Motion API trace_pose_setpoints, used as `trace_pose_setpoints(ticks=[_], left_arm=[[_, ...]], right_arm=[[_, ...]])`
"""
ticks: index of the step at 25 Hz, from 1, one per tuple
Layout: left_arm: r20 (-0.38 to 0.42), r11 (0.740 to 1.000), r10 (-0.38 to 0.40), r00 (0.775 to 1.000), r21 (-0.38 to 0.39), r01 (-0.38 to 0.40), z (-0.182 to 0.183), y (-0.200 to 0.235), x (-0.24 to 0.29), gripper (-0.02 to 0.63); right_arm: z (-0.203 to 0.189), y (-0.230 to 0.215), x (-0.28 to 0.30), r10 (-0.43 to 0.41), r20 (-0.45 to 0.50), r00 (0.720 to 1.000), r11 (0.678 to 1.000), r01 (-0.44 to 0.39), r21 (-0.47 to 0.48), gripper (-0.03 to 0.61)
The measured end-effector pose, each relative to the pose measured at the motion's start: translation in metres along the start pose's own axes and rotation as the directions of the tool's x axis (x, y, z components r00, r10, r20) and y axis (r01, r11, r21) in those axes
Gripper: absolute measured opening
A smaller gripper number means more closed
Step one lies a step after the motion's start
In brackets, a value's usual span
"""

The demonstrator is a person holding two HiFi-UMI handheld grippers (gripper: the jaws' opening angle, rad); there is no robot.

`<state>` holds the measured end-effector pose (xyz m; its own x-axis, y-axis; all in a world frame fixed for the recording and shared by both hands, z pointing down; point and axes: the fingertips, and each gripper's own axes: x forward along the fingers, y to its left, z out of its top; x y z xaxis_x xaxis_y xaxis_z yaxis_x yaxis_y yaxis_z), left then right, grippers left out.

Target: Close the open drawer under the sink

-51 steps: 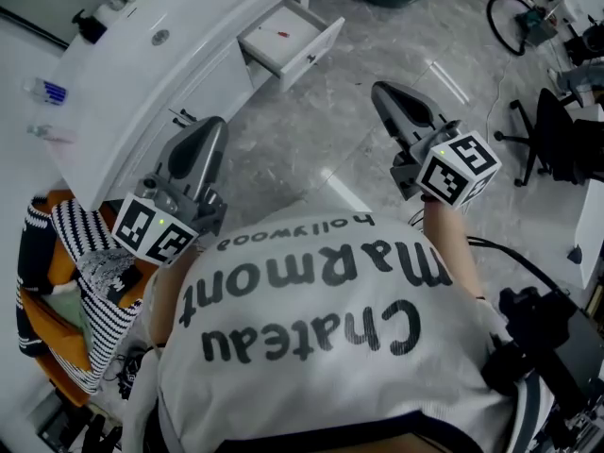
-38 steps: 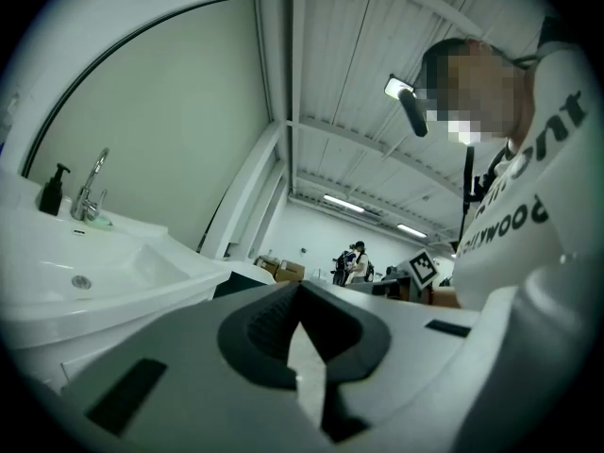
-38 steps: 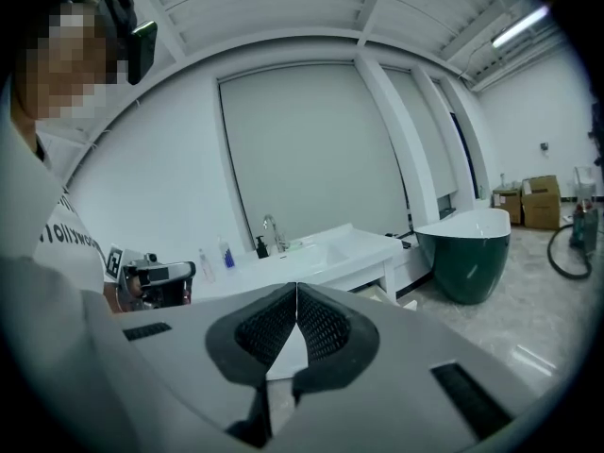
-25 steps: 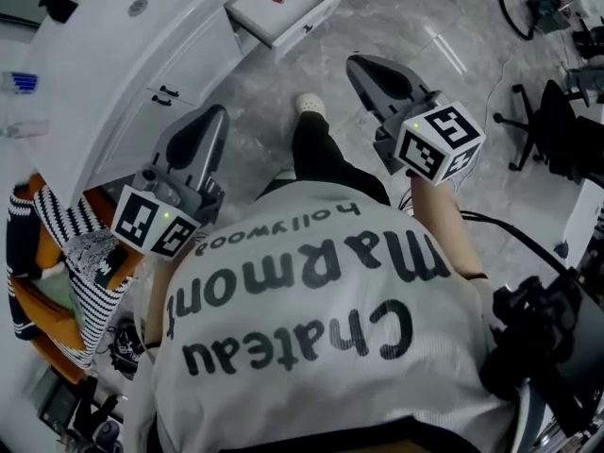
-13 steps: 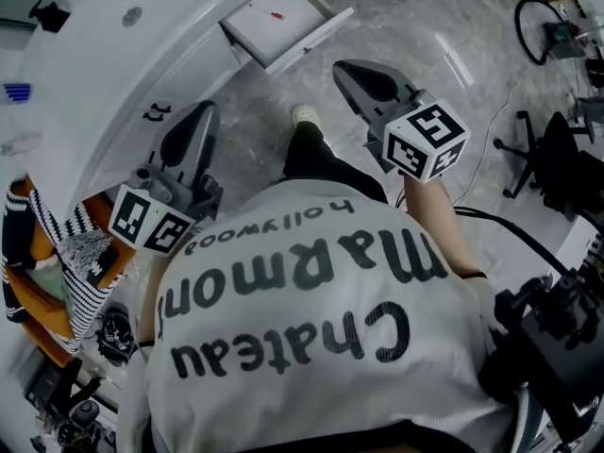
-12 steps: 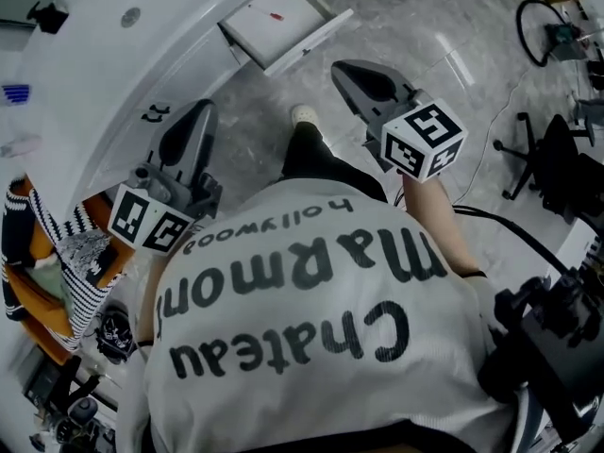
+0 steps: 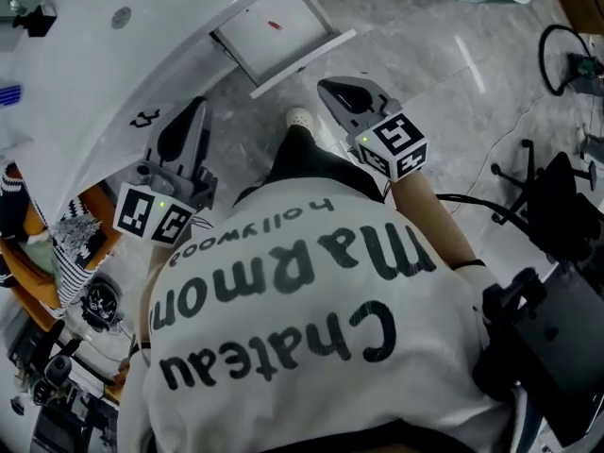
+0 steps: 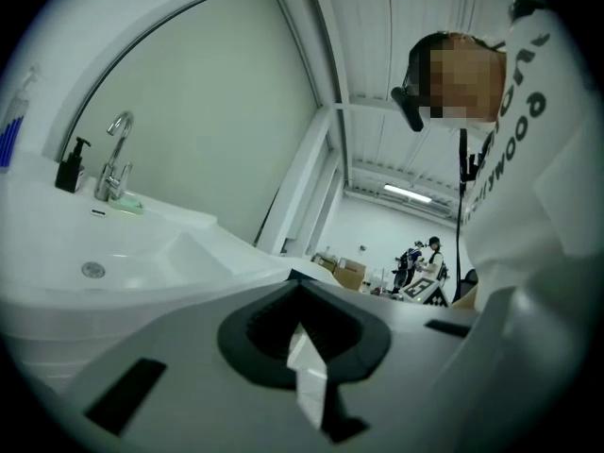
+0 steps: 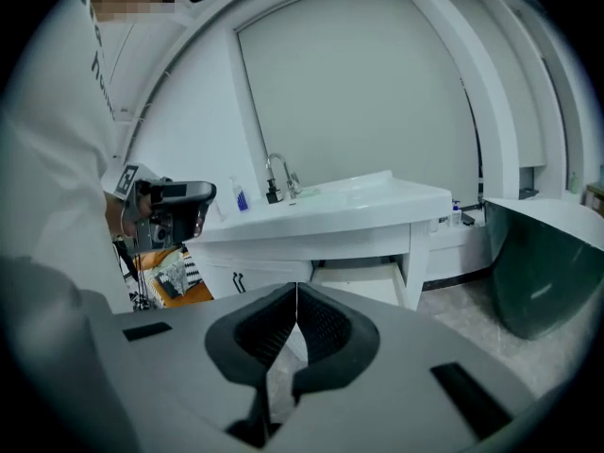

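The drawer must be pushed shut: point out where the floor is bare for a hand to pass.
Bare: the grey marble floor between the open white drawer and the black office chair. Crowded: beside the white sink cabinet, around the striped cloth.

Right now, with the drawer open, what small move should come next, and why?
Probably bring the right gripper forward until its closed tips meet the front panel of the drawer. The drawer stands pulled out under the sink, the right gripper is shut and empty, and it hangs short of that panel, nearer than the left gripper.
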<state>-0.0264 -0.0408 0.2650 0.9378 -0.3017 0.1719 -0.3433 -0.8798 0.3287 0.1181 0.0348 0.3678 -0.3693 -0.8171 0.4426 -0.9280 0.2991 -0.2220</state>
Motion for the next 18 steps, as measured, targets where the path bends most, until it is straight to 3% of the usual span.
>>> trace_pose_setpoints(ticks=[6,11,18], left_arm=[[-0.035,0.991,0.122,0.992,-0.052,-0.124,-0.019,0.016,0.01,0.009],[-0.078,0.98,0.188,0.979,-0.058,-0.193,-0.035,0.021,0.003,0.009],[-0.141,0.944,0.303,0.942,-0.086,-0.317,-0.059,0.04,0.0,0.009]], right_arm=[[-0.055,-0.022,0.038,0.078,-0.16,0.984,0.996,-0.082,-0.021,0.012],[-0.09,-0.036,0.066,0.098,-0.214,0.972,0.995,-0.096,0.023,0.012],[-0.132,-0.056,0.101,0.102,-0.273,0.957,0.994,-0.091,0.052,0.012]])
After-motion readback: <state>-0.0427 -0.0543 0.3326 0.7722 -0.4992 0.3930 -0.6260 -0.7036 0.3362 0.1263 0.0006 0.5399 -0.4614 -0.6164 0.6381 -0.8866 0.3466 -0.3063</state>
